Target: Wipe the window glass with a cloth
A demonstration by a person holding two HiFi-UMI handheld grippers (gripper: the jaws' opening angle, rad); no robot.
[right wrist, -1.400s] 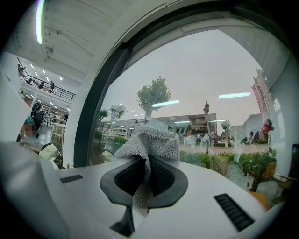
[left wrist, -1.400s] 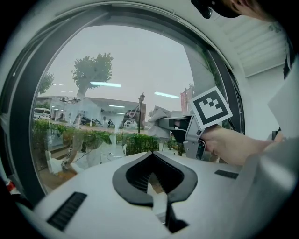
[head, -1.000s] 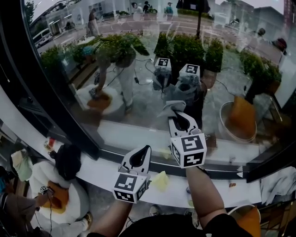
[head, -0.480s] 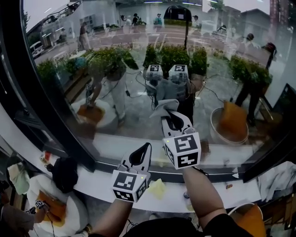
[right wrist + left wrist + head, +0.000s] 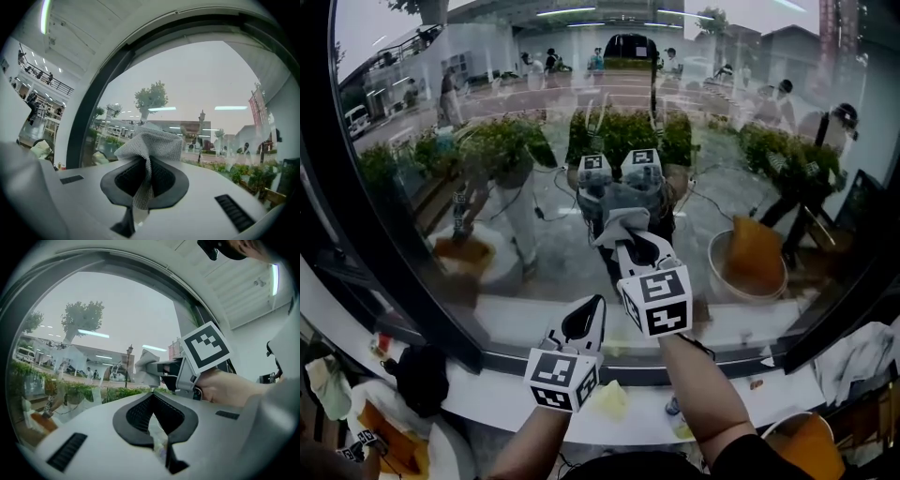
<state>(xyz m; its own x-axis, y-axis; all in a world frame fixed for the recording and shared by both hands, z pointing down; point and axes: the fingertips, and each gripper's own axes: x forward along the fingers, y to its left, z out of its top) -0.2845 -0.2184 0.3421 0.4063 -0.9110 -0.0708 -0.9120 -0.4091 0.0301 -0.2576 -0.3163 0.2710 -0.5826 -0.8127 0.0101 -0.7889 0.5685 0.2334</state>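
At frame centre the right gripper is clenched on the grey cloth, bunched ahead of its tips to meet the window glass first – the left gripper, just below-left, hangs closed and empty, out of the way

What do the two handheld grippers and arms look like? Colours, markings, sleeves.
The left gripper and right gripper match: light grey moulded shells, black textured pads lining the jaws. Each carries a white cube with black square markers. Both forearms are bare; a dark sleeve shows high on the right arm. No cables visible.
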